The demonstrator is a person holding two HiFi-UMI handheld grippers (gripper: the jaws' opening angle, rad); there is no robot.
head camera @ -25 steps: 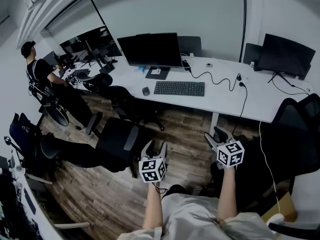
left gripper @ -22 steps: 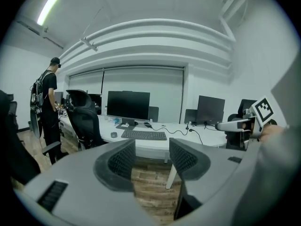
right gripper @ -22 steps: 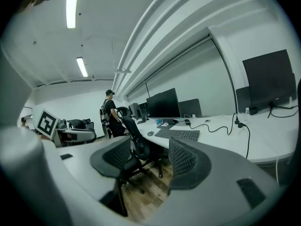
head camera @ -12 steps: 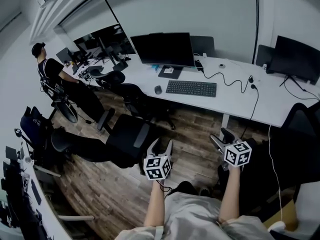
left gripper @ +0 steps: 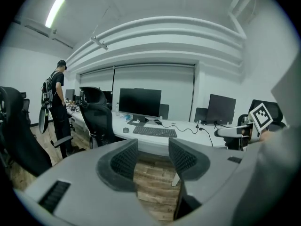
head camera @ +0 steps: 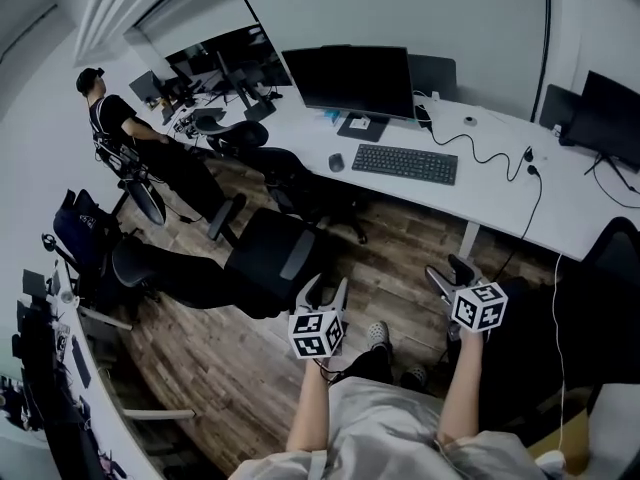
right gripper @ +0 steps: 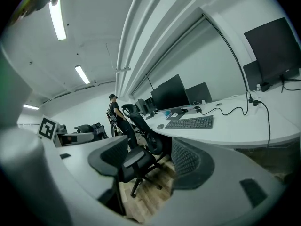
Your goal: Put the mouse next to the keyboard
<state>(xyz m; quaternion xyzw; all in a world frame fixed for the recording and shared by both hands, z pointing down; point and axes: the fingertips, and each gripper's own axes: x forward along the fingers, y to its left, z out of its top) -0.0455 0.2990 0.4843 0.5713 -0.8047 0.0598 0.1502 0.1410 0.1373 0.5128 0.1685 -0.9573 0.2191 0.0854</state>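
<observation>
A dark mouse (head camera: 336,162) lies on the white desk (head camera: 500,208), a little left of the black keyboard (head camera: 405,164) and apart from it. Both also show in the left gripper view, mouse (left gripper: 125,130) and keyboard (left gripper: 154,132), and in the right gripper view, mouse (right gripper: 161,126) and keyboard (right gripper: 190,122). My left gripper (head camera: 322,288) (left gripper: 153,157) is open and empty, far short of the desk, above the wooden floor. My right gripper (head camera: 450,271) (right gripper: 149,161) is open too; its jaws have just been opening, with nothing between them.
A black monitor (head camera: 350,80) stands behind the keyboard, and another monitor (head camera: 610,108) at the far right. A black cable (head camera: 490,158) runs over the desk. Office chairs (head camera: 275,258) stand between me and the desk. A person (head camera: 110,128) stands at the far left.
The desk, the chairs and the standing person have shifted to the right and grown larger in the head view. Both grippers stay low in front of me, slightly lower in the picture.
</observation>
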